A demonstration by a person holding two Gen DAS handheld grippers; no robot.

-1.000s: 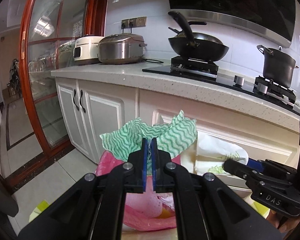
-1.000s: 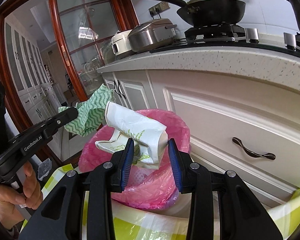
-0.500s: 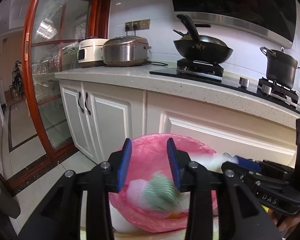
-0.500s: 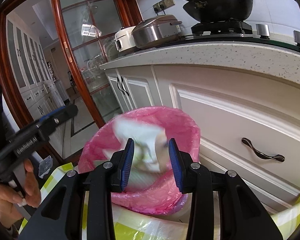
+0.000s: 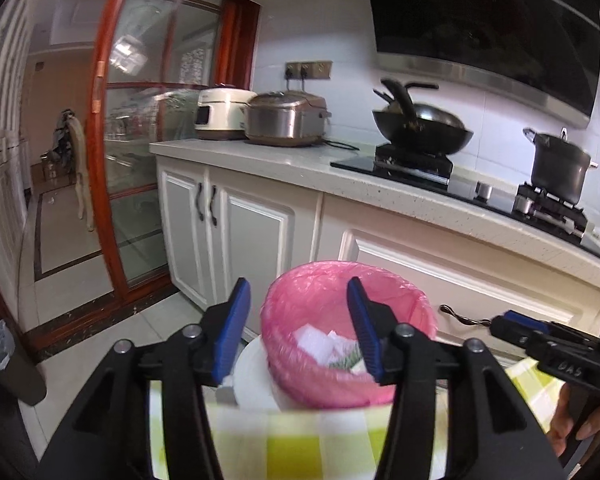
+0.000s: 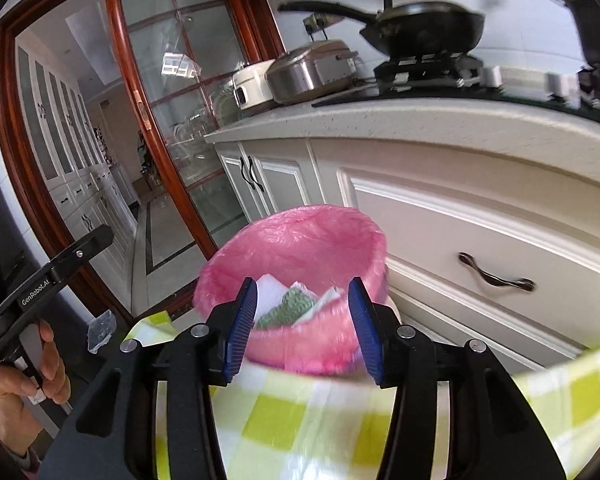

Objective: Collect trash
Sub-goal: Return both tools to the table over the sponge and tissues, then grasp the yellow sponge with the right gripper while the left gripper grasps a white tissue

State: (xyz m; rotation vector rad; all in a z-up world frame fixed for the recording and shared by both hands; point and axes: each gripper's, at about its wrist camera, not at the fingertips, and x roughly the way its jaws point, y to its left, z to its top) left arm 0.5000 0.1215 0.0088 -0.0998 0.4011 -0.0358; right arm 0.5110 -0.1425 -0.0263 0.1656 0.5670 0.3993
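Both sets of jaws are opening and have nothing between them: the left gripper and the right gripper each frame the bin through the gap between their blue pads, without touching it. To my eye the dropping step is done for this load. The trash lies inside the pink bag lining the bin: a green wavy-patterned cloth nestled among crumpled white paper, sitting low, below the rim. From the left side the same white pieces show, with only a sliver of green. The bin stands just beside the edge of a table covered in a yellow-green checked cloth, in front of the white kitchen drawers. Next, I would guess, comes a turn away to look for more litter; none shows on the visible strip of tablecloth, so I cannot tell where the hands should head.
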